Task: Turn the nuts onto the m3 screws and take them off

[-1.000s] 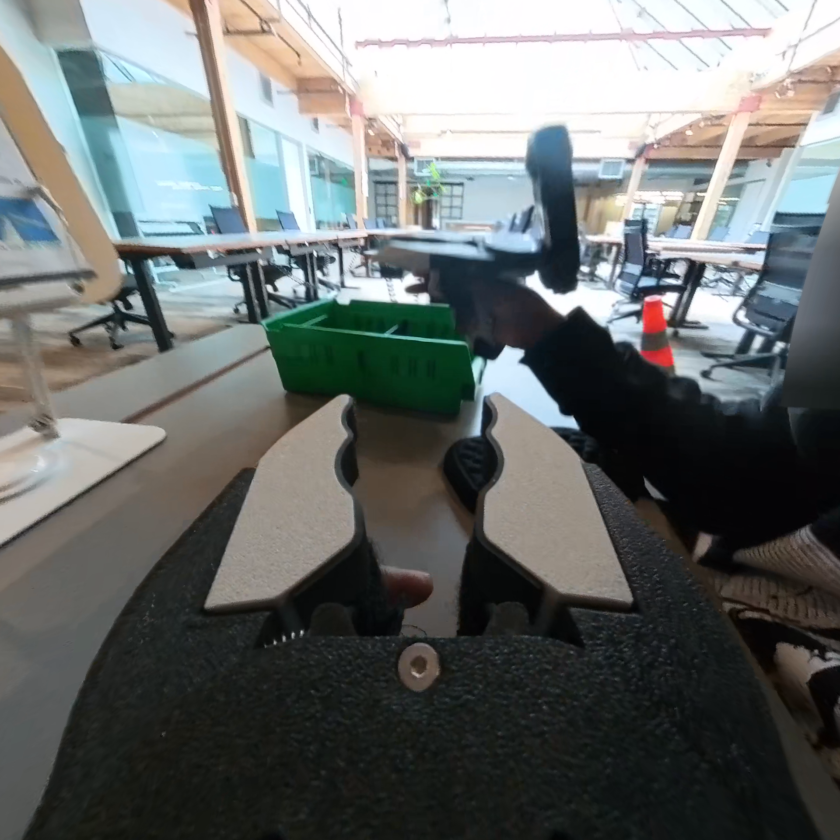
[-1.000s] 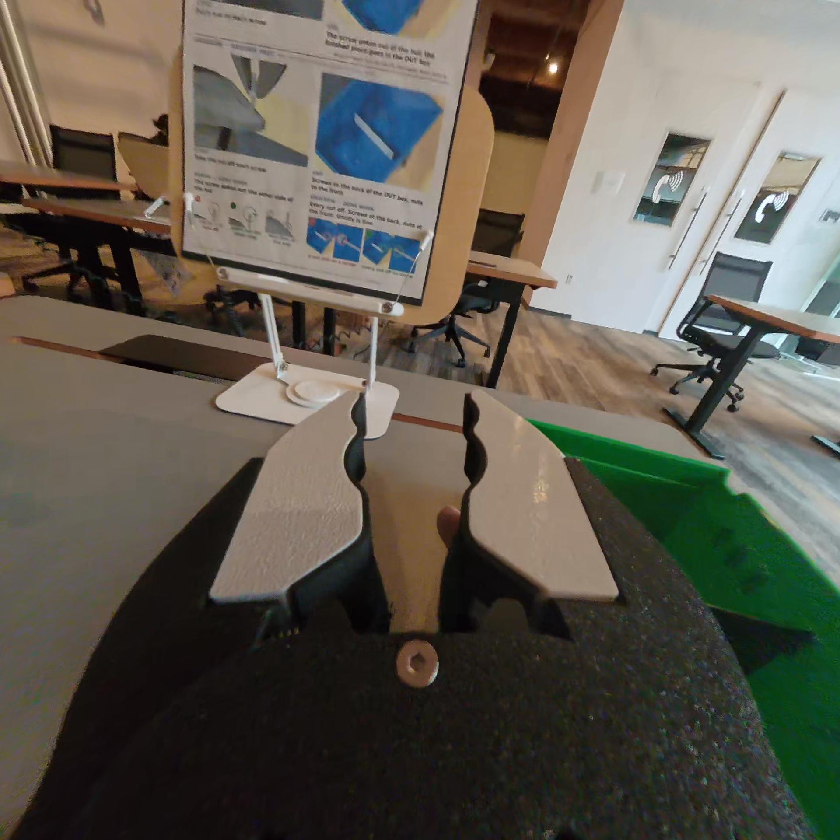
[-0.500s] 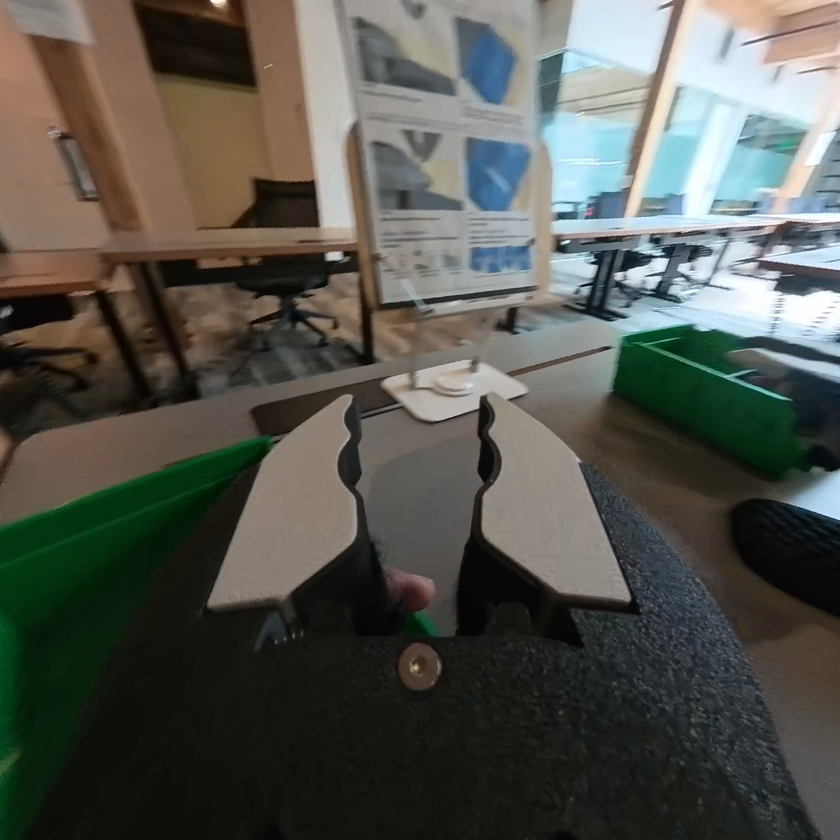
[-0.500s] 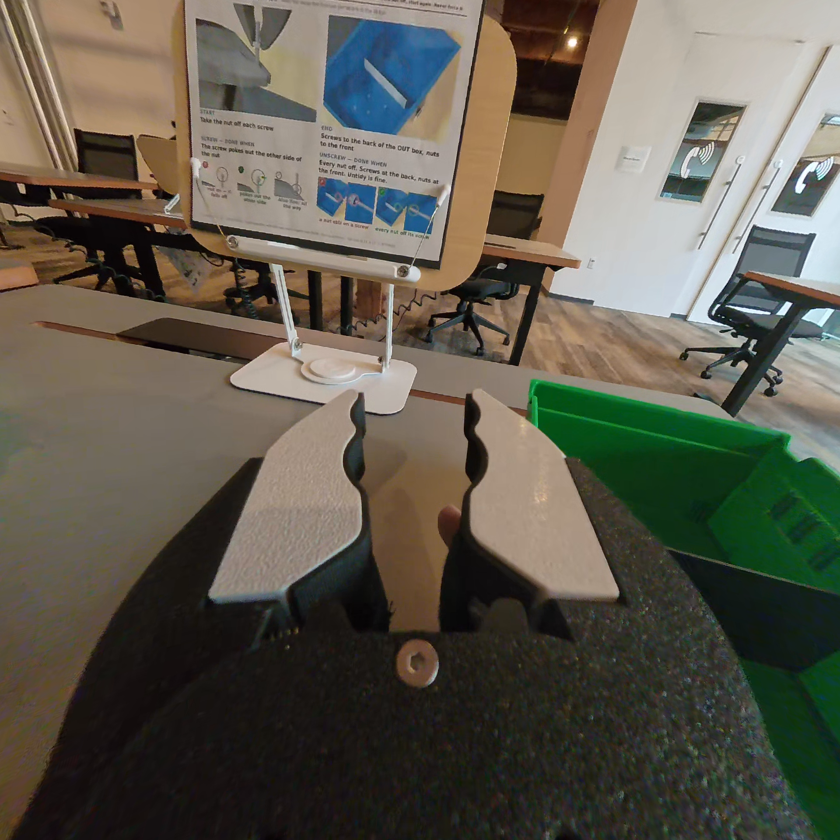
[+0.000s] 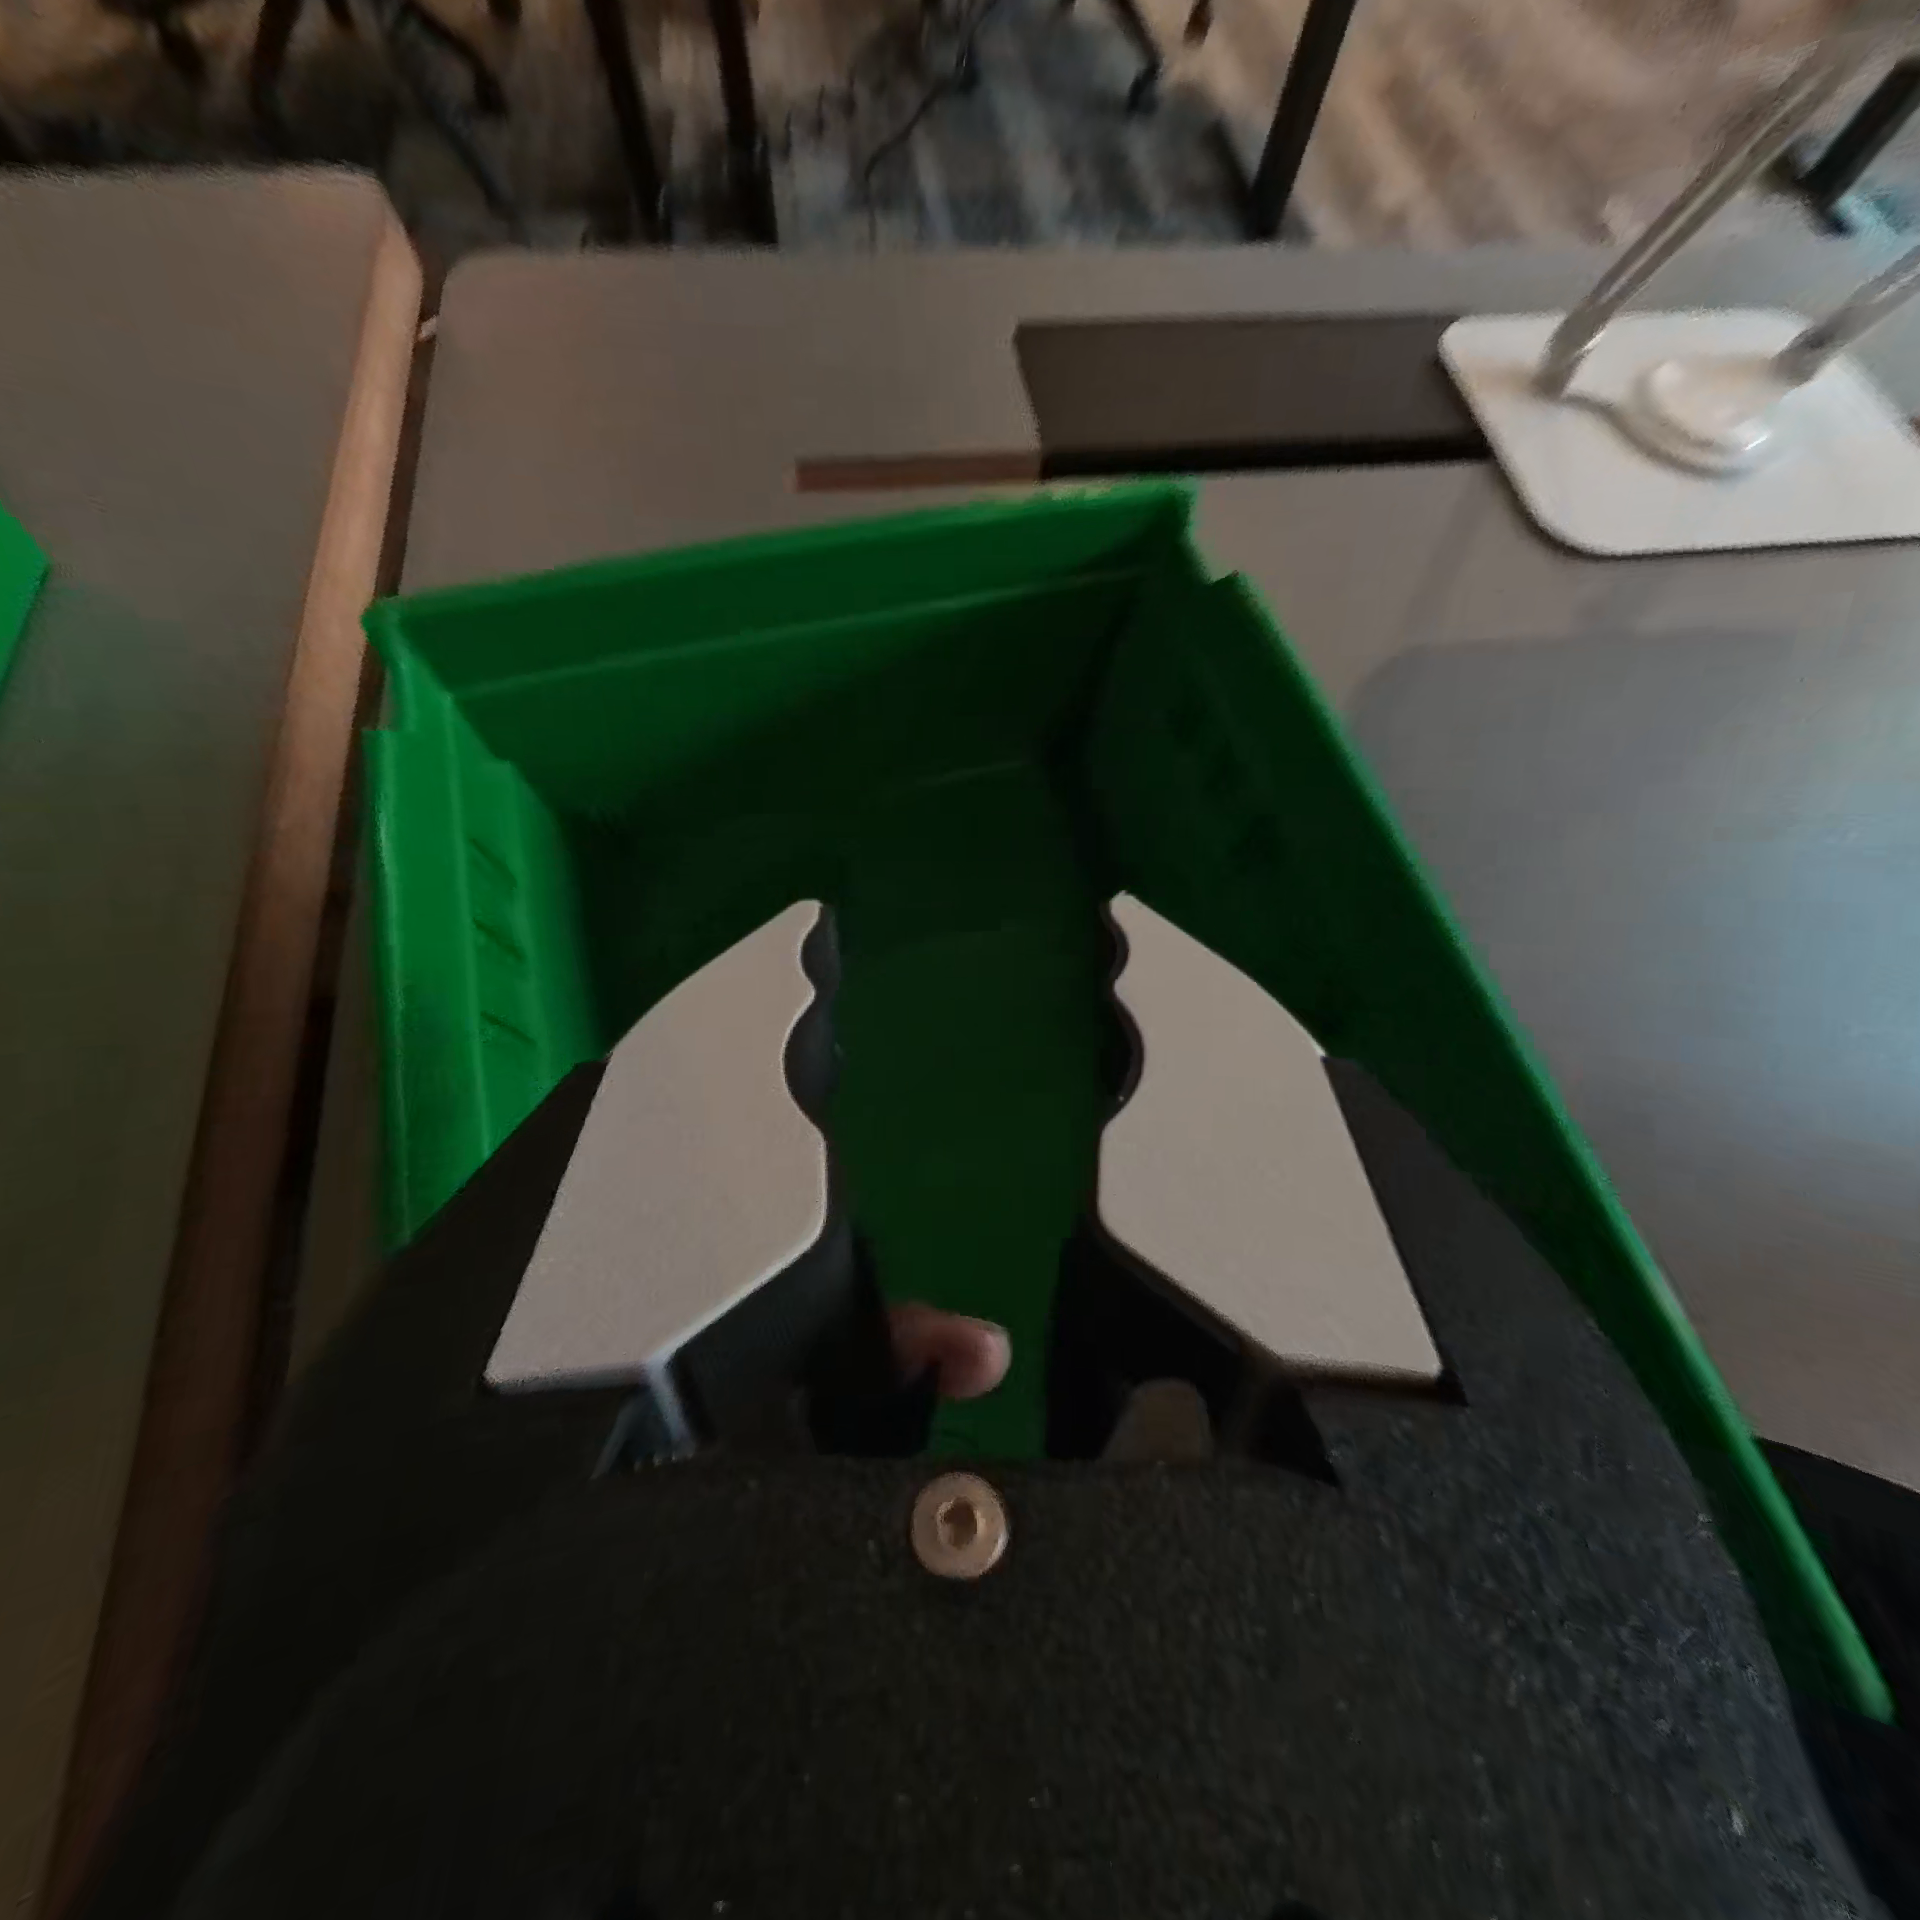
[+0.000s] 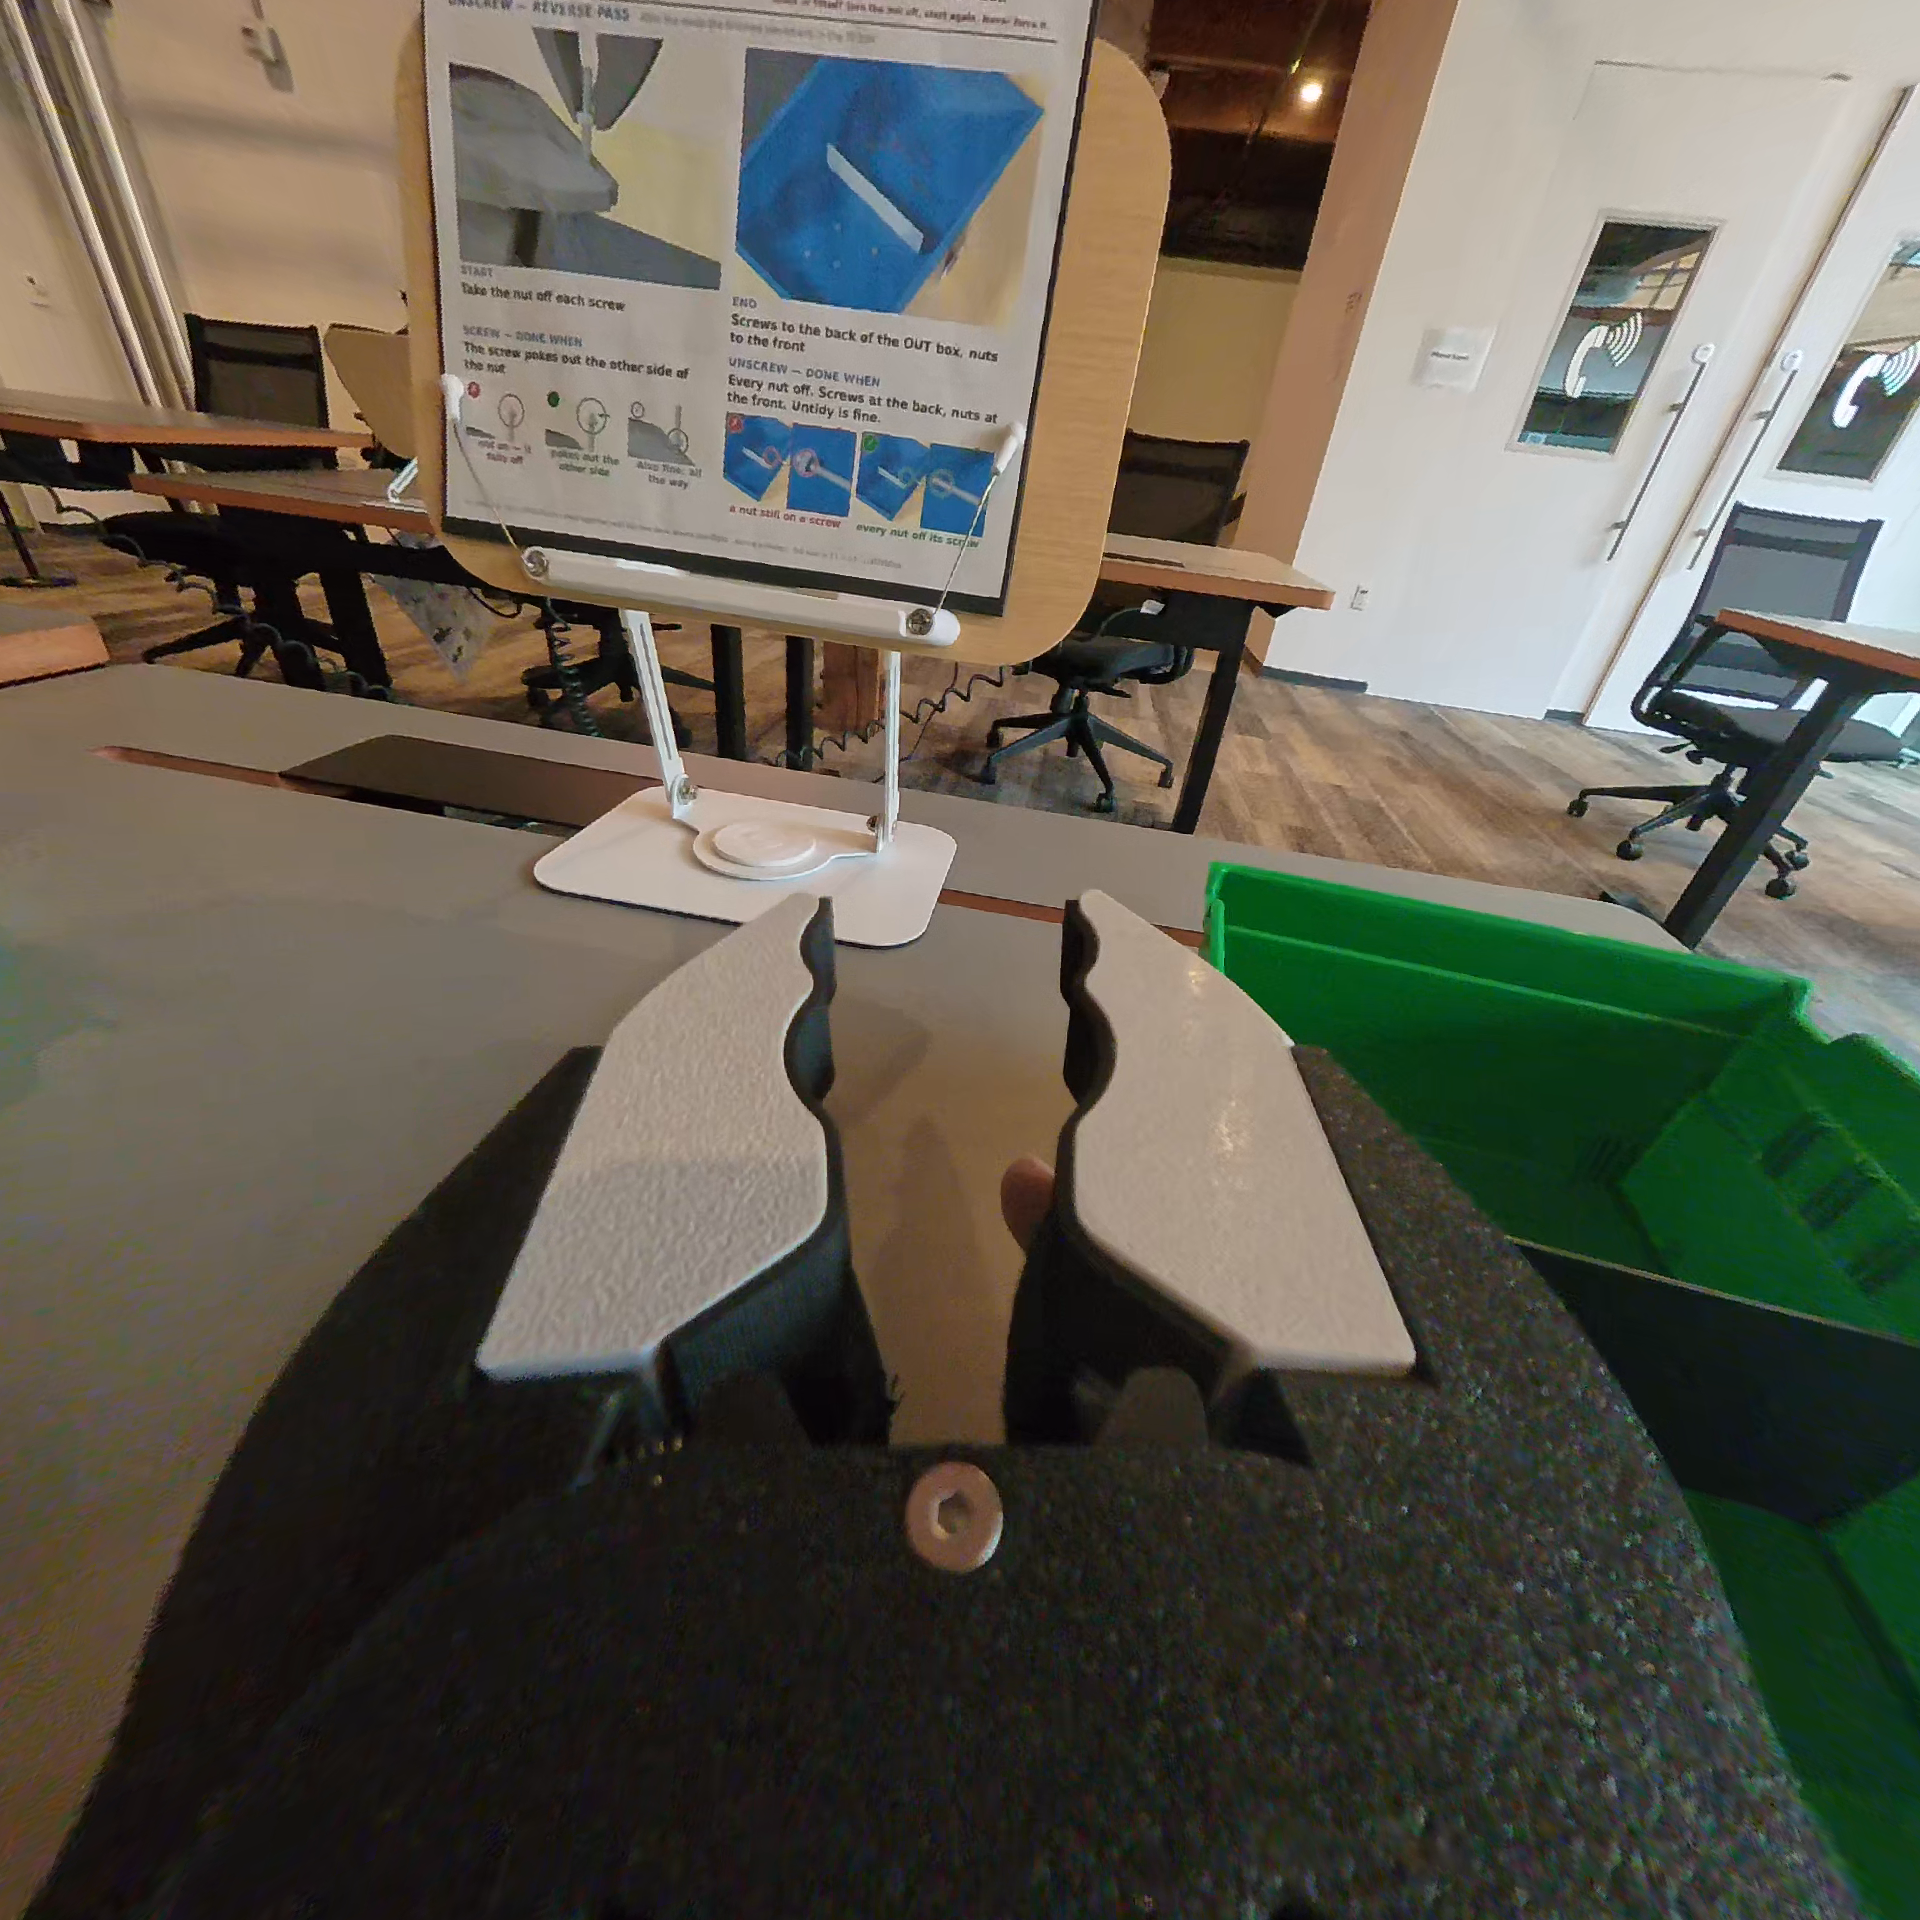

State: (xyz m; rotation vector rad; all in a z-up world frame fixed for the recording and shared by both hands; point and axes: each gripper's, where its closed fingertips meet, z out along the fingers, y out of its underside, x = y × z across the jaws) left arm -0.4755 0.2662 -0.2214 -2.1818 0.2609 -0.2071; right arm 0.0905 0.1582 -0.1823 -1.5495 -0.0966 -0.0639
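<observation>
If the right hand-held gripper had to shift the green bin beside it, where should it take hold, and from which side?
Probably the bin's thin upright far wall, from above: the open top leaves that rim exposed, and it looks narrow enough for the right hand-held gripper's open, empty jaws to straddle.

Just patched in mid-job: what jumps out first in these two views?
The bright green bin fills the left wrist view, with the open, empty left claw poised over it. In the right wrist view, an instruction sheet on a white stand faces the open right claw, another green bin at right.
</observation>
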